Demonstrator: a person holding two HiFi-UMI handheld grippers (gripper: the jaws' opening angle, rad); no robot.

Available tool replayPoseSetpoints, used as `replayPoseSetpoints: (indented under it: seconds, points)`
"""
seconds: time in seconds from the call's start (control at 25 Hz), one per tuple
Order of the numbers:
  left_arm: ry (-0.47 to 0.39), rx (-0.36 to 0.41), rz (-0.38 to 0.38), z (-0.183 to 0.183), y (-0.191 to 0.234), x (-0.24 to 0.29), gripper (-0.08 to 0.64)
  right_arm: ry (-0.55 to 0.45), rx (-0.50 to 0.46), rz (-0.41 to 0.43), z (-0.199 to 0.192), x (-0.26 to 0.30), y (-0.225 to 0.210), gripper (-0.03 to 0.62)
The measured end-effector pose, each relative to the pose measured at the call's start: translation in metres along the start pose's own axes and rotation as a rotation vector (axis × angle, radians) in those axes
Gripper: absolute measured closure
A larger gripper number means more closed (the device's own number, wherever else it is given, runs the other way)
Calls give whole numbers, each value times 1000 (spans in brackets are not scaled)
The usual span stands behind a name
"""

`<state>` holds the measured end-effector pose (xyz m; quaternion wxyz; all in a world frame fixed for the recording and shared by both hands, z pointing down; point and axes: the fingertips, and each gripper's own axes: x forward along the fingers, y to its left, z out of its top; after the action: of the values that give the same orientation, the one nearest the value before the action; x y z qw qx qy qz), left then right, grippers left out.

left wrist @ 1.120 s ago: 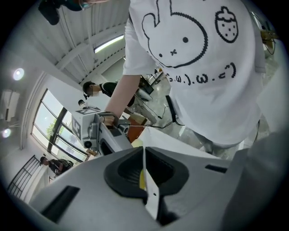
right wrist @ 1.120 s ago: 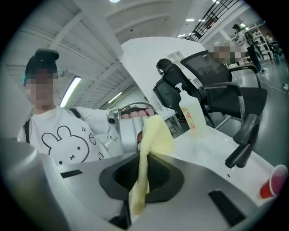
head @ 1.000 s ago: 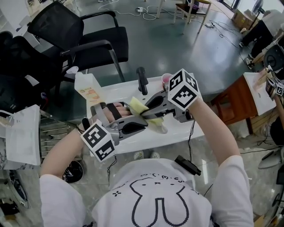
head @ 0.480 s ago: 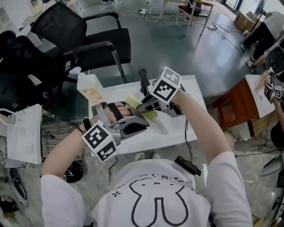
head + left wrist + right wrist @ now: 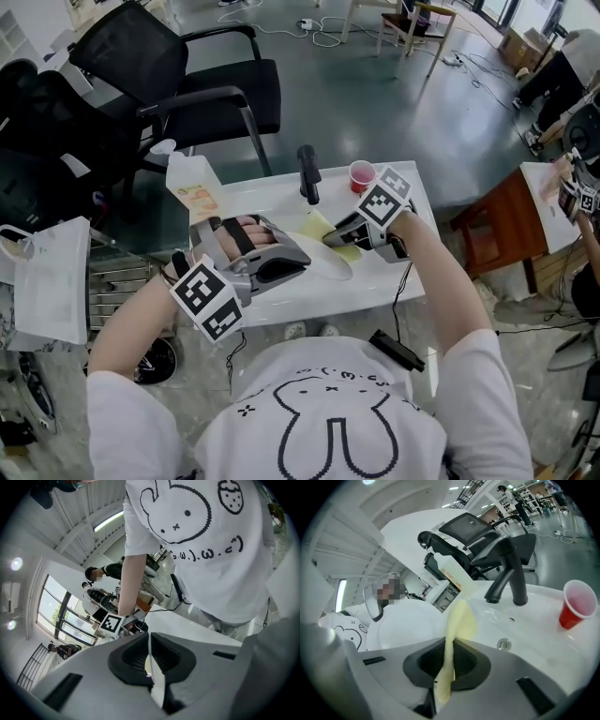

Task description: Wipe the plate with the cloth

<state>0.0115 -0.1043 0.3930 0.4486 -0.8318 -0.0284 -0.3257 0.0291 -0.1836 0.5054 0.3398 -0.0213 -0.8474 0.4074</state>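
My left gripper [image 5: 302,261] is shut on the rim of a white plate [image 5: 334,269] and holds it on edge over the white sink [image 5: 281,199]. In the left gripper view the plate [image 5: 156,682] shows as a thin white edge pinched between the pads. My right gripper [image 5: 330,240] is shut on a yellow cloth [image 5: 319,225], just right of the plate. In the right gripper view the cloth [image 5: 458,625] sticks up from the jaws, and the plate [image 5: 405,625] faces it at the left, close by.
A black faucet [image 5: 307,172] stands at the back of the sink, with a red cup [image 5: 361,175] to its right and a soap bottle [image 5: 192,192] at the left corner. The drain [image 5: 503,644] lies ahead of the right gripper. Black chairs [image 5: 202,89] stand behind.
My right gripper has dropped and shifted right with the cloth, rolling as it went, so the red cup is now uncovered. The left gripper and plate have stayed put.
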Motion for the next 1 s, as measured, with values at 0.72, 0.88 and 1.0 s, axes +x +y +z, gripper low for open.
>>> replayPoseSetpoints:
  seconds: [0.72, 0.88, 1.0]
  points:
    - [24, -379, 235, -55, 34, -4, 541, -562, -270, -247, 24, -128, 64, 555]
    - [-3, -503, 297, -63, 40, -6, 541, -631, -310, -523, 28, -145, 54, 555]
    - [-30, -595, 334, -67, 41, -4, 541, -659, -317, -631, 26, -145, 51, 555]
